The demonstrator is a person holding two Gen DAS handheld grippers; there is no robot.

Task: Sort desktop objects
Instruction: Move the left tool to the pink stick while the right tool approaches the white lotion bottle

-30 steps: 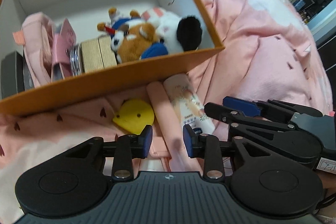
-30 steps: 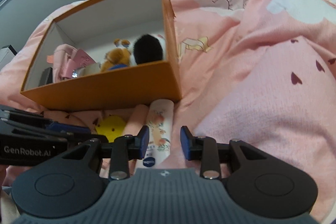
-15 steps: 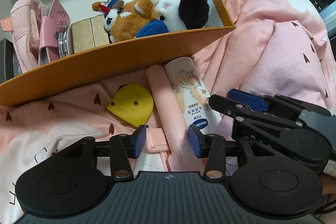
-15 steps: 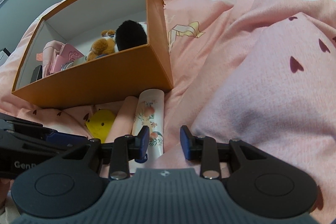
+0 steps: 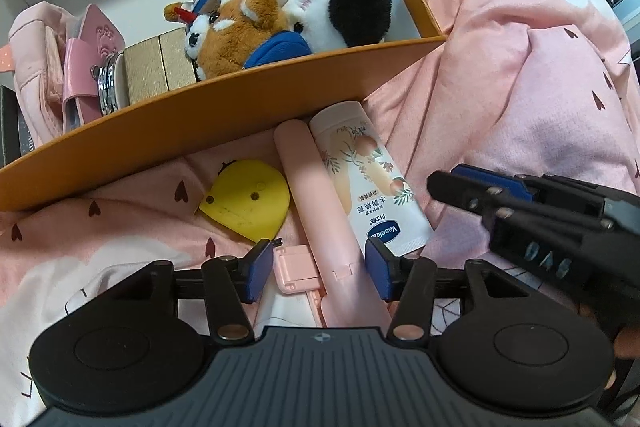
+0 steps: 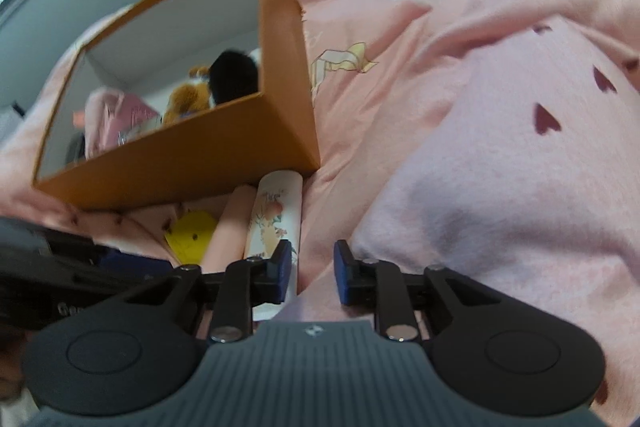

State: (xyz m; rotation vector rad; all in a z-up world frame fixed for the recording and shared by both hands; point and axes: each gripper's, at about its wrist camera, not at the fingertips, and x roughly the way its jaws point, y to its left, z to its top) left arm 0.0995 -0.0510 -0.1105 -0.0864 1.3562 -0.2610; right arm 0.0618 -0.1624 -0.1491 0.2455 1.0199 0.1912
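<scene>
A pink stick-shaped case [image 5: 320, 203] is found lying on the bed just outside the orange box [image 5: 224, 115], its far end against the box's front wall and its near end running between the spread jaws of the left hand-held gripper [image 5: 318, 269], which are not yet closed on it. A white lotion tube [image 5: 368, 187] is laid touching the case along its right side, and a yellow tape measure [image 5: 248, 205] is set just beside it on the left; a small pink hinged piece [image 5: 298, 269] is also seen between the jaws, so it cannot be told which item is aimed at. The right hand-held gripper [image 6: 310, 273] is held open over the pink blanket [image 6: 500, 187], with its left finger [image 6: 282, 267] near the tube's lower end and nothing between the jaws. The box is already stocked with plush toys [image 5: 256, 27], a gold box [image 5: 160, 67] and pink items. It is judged that the pick-up is about to be made. Risks are noted: the tube may be pinched or dragged along with the case because the two are touching; the soft, creased bedding may let the case roll or sink as the jaws close; and the two grippers, held close together, may collide.
</scene>
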